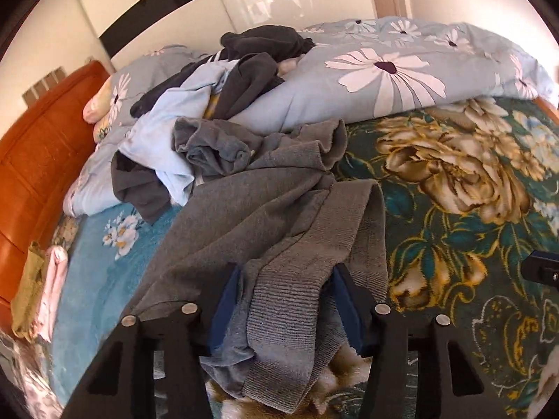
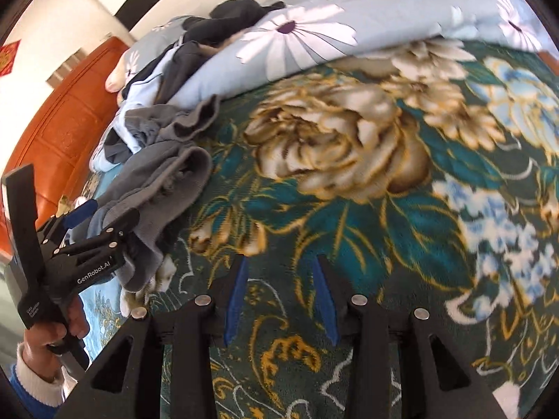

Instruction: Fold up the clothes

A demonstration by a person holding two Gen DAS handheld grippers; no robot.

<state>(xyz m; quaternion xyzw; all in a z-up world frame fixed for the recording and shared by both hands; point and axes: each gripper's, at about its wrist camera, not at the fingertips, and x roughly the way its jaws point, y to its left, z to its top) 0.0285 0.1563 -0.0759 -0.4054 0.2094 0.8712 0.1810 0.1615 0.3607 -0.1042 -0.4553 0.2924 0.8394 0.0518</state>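
A grey knit sweater (image 1: 265,209) lies crumpled on the green floral blanket (image 1: 454,188). My left gripper (image 1: 284,279) has its fingers around the sweater's ribbed hem, with a wide bunch of cloth between the blue pads. In the right wrist view the left gripper (image 2: 101,216) shows at the far left with the grey sweater (image 2: 164,181) in its fingers. My right gripper (image 2: 279,272) is open and empty above the bare blanket (image 2: 349,160), to the right of the sweater.
A pile of light blue and dark clothes (image 1: 195,97) lies behind the sweater. A pale blue daisy quilt (image 1: 367,73) is bunched at the back. An orange headboard (image 1: 38,160) stands at the left. Folded pink and tan items (image 1: 42,293) lie at the left edge.
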